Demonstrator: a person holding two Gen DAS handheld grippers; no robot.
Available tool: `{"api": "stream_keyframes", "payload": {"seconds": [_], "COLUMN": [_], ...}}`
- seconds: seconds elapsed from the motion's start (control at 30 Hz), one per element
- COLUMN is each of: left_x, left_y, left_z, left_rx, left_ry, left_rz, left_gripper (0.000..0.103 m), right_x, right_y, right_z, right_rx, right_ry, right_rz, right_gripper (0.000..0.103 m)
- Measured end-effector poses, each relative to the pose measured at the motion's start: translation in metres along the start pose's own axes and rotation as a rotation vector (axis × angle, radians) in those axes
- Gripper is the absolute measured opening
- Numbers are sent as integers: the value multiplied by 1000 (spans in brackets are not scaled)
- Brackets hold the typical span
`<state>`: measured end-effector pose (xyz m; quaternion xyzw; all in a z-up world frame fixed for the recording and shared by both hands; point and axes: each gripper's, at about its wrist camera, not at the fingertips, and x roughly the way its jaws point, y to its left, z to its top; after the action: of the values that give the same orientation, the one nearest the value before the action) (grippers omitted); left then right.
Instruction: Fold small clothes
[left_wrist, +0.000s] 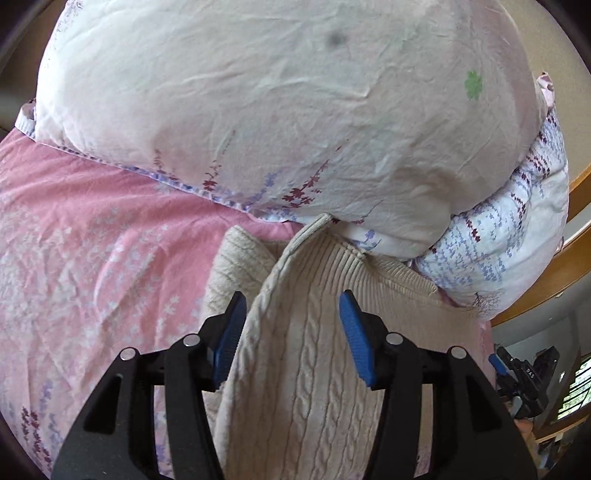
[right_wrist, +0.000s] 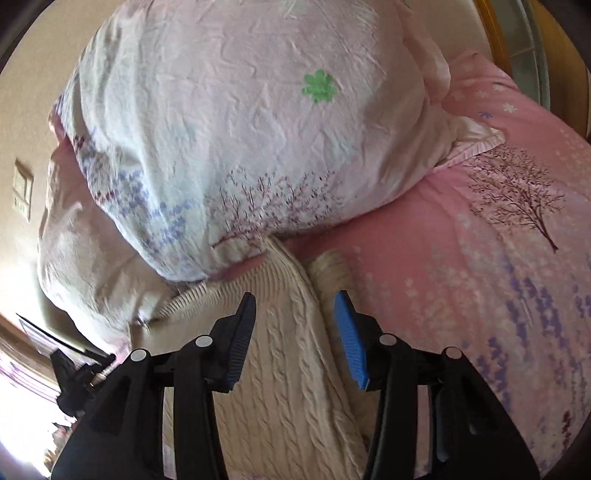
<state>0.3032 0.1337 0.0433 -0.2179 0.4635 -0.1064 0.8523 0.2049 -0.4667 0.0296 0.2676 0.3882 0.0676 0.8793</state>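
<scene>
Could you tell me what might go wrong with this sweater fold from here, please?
1. Both the left gripper and the right gripper stand open around the cream cable-knit sweater, so the raised fold could slump or unroll.
2. The ribbed hem is tucked against the rumpled duvet; sliding the sweater may drag or snag there.

Your left gripper (left_wrist: 293, 336) is built of matte black plastic: two broad angled arms with slot-shaped cutouts, each carrying two round silver pivot screws. Its fingers (left_wrist: 355, 338) are ribbed blue pads set on black backing. Your right gripper (right_wrist: 295, 338) has the same black frame, the same four silver screws and the same ribbed blue fingers (right_wrist: 349, 341), one showing its dark edge more than its blue face.
</scene>
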Motion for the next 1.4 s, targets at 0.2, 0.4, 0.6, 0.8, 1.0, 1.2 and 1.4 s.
{"api": "stream_keyframes", "payload": {"seconds": [0.2, 0.4, 0.6, 0.8, 1.0, 1.2, 1.4], "left_x": [-9, -7, -9, -28, -43, -33, -32], "left_y": [14, 17, 19, 19, 19, 45, 42], "left_z": [-29, -50, -58, -54, -56, -66, -72], "left_rx": [36, 78, 61, 66, 103, 37, 57], "left_ry": [33, 70, 59, 30, 33, 60, 40], "left_rz": [73, 108, 98, 24, -5, -9, 12], "left_gripper": [45, 37, 22, 16, 15, 9, 17], "right_x": [0, 2, 8, -17, -26, 1, 13], "right_y": [-10, 3, 13, 30, 27, 4, 15], "right_z": [-33, -46, -44, -38, -53, -67, -64], "right_rx": [-27, -111, -173, -192, -198, -137, -203], "right_ry": [76, 87, 102, 18, 28, 82, 131], "right_rz": [-41, -69, -111, -81, -114, -217, -269], "right_gripper": [40, 36, 12, 10, 10, 10, 11]}}
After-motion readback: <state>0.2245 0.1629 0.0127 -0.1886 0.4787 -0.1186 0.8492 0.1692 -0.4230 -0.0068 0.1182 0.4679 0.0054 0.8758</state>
